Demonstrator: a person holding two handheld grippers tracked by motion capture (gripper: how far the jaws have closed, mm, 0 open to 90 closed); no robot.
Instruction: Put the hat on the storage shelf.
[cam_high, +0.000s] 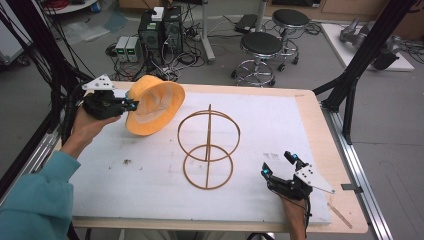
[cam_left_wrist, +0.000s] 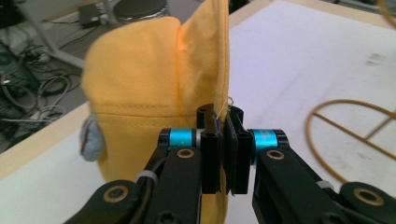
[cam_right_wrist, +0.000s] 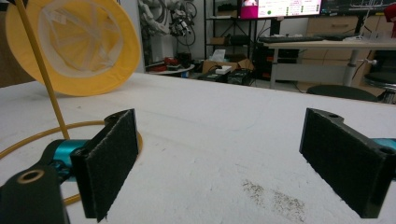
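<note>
Above the white table — left gripper clamps the yellow hat.

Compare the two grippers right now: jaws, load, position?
The left gripper has its jaws shut on the brim of the yellow hat, held tilted above the table's far left; the right gripper has its jaws wide open with nothing between them. The left one is lifted, while the right sits low near the front right of the white mat, beside the wire stand. Both are hand-held, with black jaws.

high view looks down over the desk; both tool views sit low and close, sharing the yellow hat.
</note>
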